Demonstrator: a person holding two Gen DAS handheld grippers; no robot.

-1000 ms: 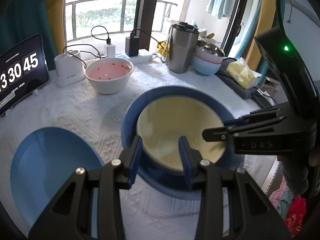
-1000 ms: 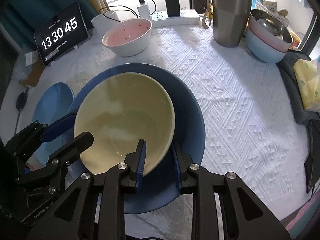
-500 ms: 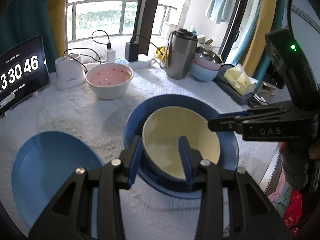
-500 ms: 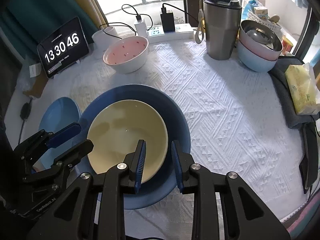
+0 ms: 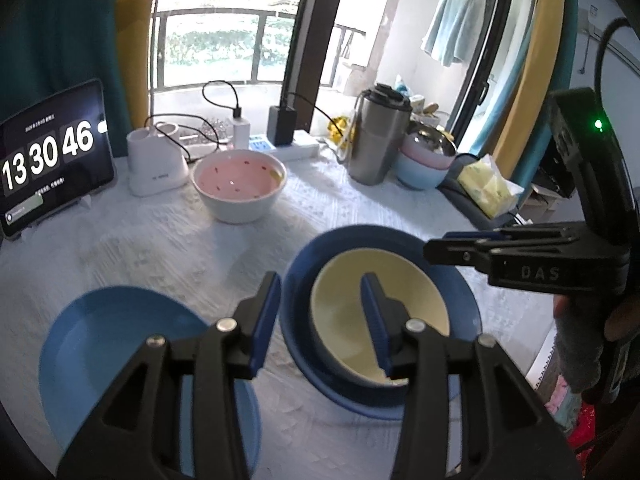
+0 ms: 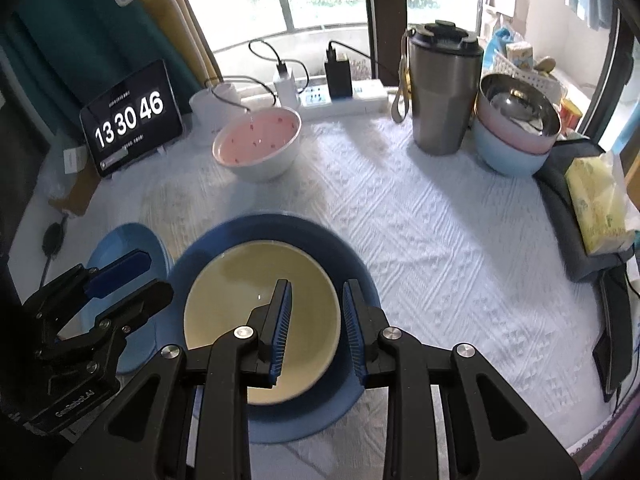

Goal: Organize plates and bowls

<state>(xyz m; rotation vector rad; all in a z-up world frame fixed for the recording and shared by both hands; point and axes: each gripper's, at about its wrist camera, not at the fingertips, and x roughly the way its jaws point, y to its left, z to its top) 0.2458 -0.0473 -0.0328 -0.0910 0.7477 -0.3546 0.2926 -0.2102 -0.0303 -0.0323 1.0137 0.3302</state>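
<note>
Cream bowl (image 6: 256,312): round, glossy, cream-coloured; sits inside the dark blue round plate (image 6: 352,264) at lower centre of both views, empty.
Dark blue plate: lies flat on the white textured tablecloth (image 6: 440,240); its rim shows all round the cream bowl.
Right gripper (image 6: 316,324): black, blue-padded fingers parted with a moderate gap, holding nothing; in the right wrist view the bowl's right rim appears between them, contact cannot be told. In the left wrist view it shows at right (image 5: 440,246), above the plate's far edge.
Left gripper (image 5: 320,316): blue-padded fingers spread fairly wide, empty; in its own view the near-left rims of bowl and plate appear in the gap.
Light blue plate (image 5: 120,344): lower left, just beside the dark blue plate, empty.
Pink-lined white bowl (image 6: 258,148): upper centre-left, speckled inside, well apart from both grippers.
Stacked bowls (image 6: 516,132): upper right; a steel bowl in a pink one in a pale blue one.
Steel tumbler (image 6: 440,92): upright, lidded, left of the stack.
Tablet clock (image 6: 128,120): upper left, reads 13 30 46.
</note>
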